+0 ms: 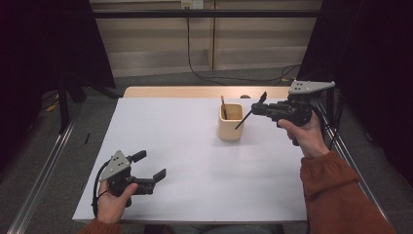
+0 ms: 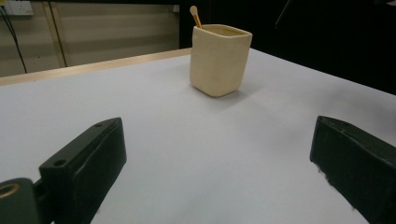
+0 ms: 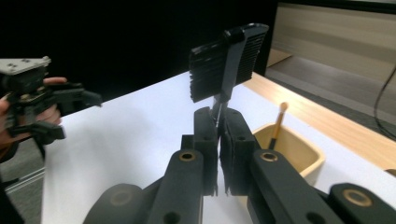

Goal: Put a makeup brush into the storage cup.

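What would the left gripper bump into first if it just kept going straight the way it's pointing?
Probably nothing soon: the left gripper, open, looks across bare table. The cup stands far ahead, slightly to the side, so it may pass it; depth is hard to judge.

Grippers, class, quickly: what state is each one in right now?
Left gripper: open, holding nothing, low over the white table.
Right gripper: closed on a thin black-handled brush beside the beige square cup.

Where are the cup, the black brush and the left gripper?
cup (image 1: 230, 127), high view, front wall
black brush (image 3: 227, 60), right gripper view, bristle head
left gripper (image 1: 155, 168), high view, between its jaw tips
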A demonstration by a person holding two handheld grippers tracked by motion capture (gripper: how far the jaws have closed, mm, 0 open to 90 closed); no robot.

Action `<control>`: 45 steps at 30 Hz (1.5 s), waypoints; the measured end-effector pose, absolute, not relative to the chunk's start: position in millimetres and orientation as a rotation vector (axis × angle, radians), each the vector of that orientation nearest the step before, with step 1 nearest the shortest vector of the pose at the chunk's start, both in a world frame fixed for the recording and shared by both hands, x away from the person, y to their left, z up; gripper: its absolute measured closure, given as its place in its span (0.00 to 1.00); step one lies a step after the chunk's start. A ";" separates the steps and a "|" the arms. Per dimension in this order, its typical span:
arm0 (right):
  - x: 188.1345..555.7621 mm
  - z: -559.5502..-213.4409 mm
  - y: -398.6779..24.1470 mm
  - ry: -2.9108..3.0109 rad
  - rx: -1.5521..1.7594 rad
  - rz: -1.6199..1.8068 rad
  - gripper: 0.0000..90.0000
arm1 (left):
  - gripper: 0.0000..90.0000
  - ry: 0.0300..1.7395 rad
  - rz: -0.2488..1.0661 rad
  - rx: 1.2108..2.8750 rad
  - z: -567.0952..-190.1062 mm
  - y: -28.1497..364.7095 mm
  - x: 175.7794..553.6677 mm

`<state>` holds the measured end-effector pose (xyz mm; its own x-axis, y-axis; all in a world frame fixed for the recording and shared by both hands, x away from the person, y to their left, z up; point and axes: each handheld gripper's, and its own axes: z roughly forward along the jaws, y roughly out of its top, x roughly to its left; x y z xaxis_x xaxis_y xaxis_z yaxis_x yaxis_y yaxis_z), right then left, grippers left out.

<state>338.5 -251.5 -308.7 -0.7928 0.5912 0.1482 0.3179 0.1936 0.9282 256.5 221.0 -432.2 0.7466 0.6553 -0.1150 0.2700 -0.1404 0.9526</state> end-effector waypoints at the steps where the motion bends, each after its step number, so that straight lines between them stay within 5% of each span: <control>1: 342.0 -307.9 -252.3 2.225 0.882 1.631 0.95 | 0.04 0.738 0.391 1.726 -432.4 221.4 256.0; 25: 384.4 -291.1 -243.9 2.204 0.950 1.523 0.95 | 0.04 0.727 0.380 1.749 -437.4 224.5 245.7; 45: 408.4 -311.2 -235.3 2.253 1.009 1.433 0.95 | 0.03 0.745 0.386 1.740 -438.6 224.2 246.6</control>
<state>408.4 -235.3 -311.2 -0.7140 0.6890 0.1242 0.4044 0.2611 0.8765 246.6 224.2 -438.6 0.7446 0.6571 -0.1173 0.2833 -0.1519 0.9469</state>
